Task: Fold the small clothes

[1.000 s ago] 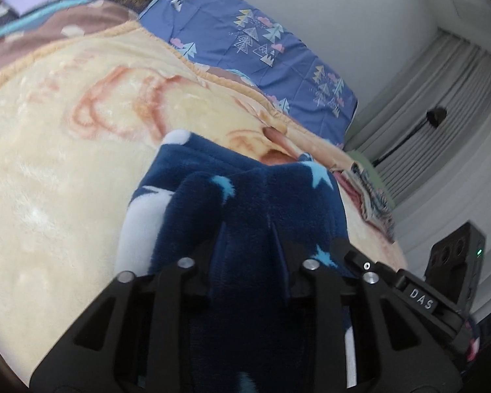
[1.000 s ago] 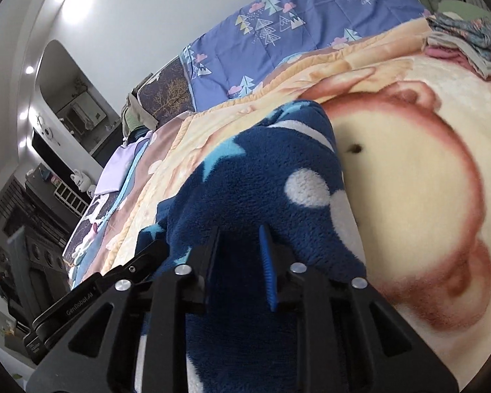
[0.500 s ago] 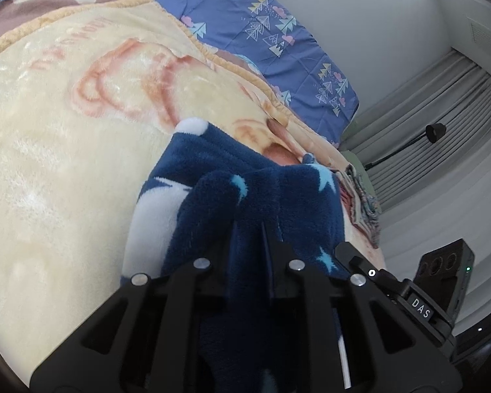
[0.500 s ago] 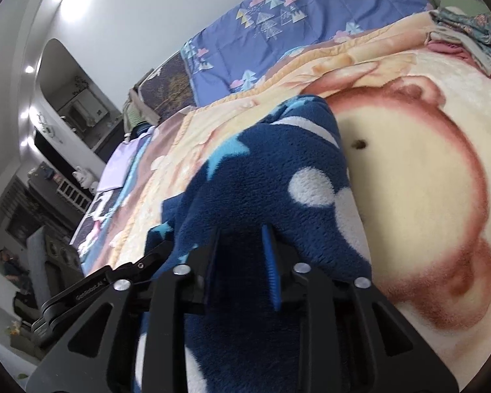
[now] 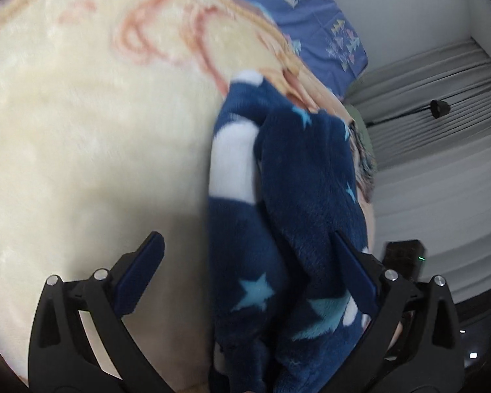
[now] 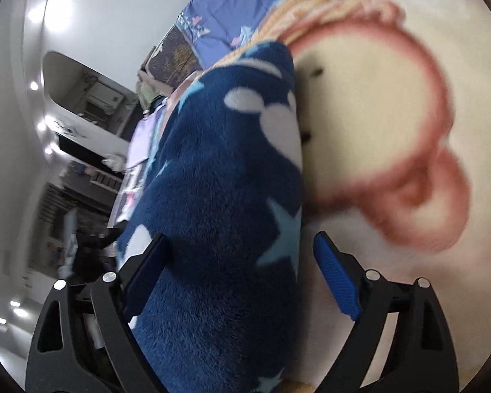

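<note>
A navy fleece garment (image 5: 298, 196) with pale blue stars and white patches lies bunched on a cream blanket (image 5: 81, 131). My left gripper (image 5: 248, 245) is open, its jaws wide apart, with the garment's folds lying between them toward the right finger. In the right wrist view the same garment (image 6: 219, 180) fills the gap of my right gripper (image 6: 239, 245), which is open too, its blue-padded jaws spread to either side of the fleece. Neither gripper pinches the cloth.
The cream blanket (image 6: 392, 114) carries a red-brown cartoon print. A blue patterned quilt (image 5: 311, 9) lies at the far end of the bed. A small stack of folded clothes (image 5: 365, 160) sits past the garment. Grey curtains (image 5: 442, 163) hang on the right.
Both grippers were shut on the navy garment; now both have opened and let it go. Both views have swung and tilted, and the garment has settled onto the blanket.
</note>
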`<state>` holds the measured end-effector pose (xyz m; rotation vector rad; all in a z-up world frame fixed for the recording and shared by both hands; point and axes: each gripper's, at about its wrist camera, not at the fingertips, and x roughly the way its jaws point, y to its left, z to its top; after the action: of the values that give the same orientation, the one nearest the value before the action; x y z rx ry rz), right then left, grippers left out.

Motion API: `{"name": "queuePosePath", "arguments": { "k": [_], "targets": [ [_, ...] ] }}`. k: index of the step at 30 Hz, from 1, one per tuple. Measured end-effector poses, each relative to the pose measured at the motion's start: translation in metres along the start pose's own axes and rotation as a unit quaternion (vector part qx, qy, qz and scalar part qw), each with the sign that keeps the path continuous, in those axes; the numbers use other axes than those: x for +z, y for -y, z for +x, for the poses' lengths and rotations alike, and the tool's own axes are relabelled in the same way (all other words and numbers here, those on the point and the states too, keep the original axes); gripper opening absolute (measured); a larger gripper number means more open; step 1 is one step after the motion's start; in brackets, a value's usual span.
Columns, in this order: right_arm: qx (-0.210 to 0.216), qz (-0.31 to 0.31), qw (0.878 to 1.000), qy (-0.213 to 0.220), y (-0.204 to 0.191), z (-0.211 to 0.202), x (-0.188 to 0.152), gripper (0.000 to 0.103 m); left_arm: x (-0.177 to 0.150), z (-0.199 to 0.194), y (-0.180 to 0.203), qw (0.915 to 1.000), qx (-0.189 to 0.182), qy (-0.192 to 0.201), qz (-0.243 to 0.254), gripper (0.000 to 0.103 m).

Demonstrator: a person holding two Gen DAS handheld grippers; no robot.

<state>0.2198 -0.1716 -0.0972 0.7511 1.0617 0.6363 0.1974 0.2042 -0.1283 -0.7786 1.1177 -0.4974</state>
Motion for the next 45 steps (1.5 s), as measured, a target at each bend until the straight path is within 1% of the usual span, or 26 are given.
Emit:
{"name": "queuePosePath", "arguments": {
  "k": [1,4,6,9,10,13,16,18,20,21,22,24,25,27,32,35,37,40,45],
  "targets": [
    [0.029,0.011,0.999,-0.015,0.004,0.005,0.001,0.09,0.0,0.005,-0.005,0.9995,-0.022,-0.016,-0.012,0.101],
    [0.056,0.022,0.998,-0.034,0.01,0.017,0.008,0.095,0.002,0.024,-0.016,0.9923,-0.095,-0.068,-0.042,0.101],
    [0.077,0.031,0.996,-0.046,0.015,0.027,0.016,0.097,0.002,0.032,-0.016,0.9892,-0.114,-0.083,-0.04,0.101],
    [0.094,0.036,0.993,-0.065,0.018,0.04,0.027,0.1,0.004,0.044,-0.013,0.9817,-0.154,-0.104,-0.042,0.101],
    [0.096,0.034,0.992,-0.07,0.016,0.043,0.03,0.101,0.006,0.047,-0.012,0.9807,-0.156,-0.11,-0.042,0.101],
    [0.09,0.027,0.993,-0.072,0.01,0.051,0.036,0.102,0.011,0.062,-0.009,0.9813,-0.145,-0.119,-0.044,0.101],
    [0.09,0.02,0.993,-0.068,0.007,0.057,0.038,0.101,0.011,0.07,-0.001,0.984,-0.128,-0.122,-0.024,0.101],
    [0.084,0.016,0.995,-0.06,0.004,0.059,0.036,0.094,0.01,0.073,0.003,0.9862,-0.114,-0.119,-0.014,0.101],
    [0.075,0.012,0.996,-0.047,0.001,0.056,0.034,0.082,0.008,0.073,0.008,0.989,-0.098,-0.111,-0.008,0.094],
    [0.071,0.009,0.997,-0.041,-0.002,0.053,0.032,0.08,0.008,0.07,0.01,0.99,-0.092,-0.107,-0.006,0.089],
    [0.068,0.008,0.997,-0.035,-0.006,0.049,0.028,0.076,0.006,0.068,0.013,0.9906,-0.09,-0.103,-0.003,0.087],
    [0.064,0.002,0.998,-0.027,-0.012,0.044,0.024,0.073,0.002,0.061,0.021,0.9913,-0.09,-0.096,0.004,0.081],
    [0.067,0.0,0.998,-0.022,-0.023,0.043,0.021,0.071,0.002,0.057,0.025,0.9914,-0.092,-0.094,0.008,0.08],
    [0.073,-0.004,0.997,-0.015,-0.03,0.036,0.016,0.07,-0.002,0.048,0.035,0.9911,-0.098,-0.089,0.015,0.08],
    [0.086,-0.02,0.996,0.013,-0.044,-0.001,0.006,0.07,-0.012,0.034,0.07,0.9891,-0.112,-0.085,0.044,0.08],
    [0.09,-0.025,0.995,0.031,-0.043,-0.029,0.004,0.07,-0.019,0.036,0.094,0.9875,-0.117,-0.086,0.061,0.08],
    [0.086,-0.025,0.995,0.045,-0.039,-0.047,0.006,0.07,-0.022,0.044,0.11,0.9862,-0.121,-0.089,0.068,0.08],
    [0.079,-0.015,0.994,0.067,-0.02,-0.077,0.011,0.07,-0.027,0.073,0.139,0.9834,-0.126,-0.104,0.079,0.08],
    [0.062,0.005,0.992,0.11,0.027,-0.14,0.015,0.07,-0.035,0.143,0.196,0.9749,-0.132,-0.144,0.106,0.08]
  ]
}}
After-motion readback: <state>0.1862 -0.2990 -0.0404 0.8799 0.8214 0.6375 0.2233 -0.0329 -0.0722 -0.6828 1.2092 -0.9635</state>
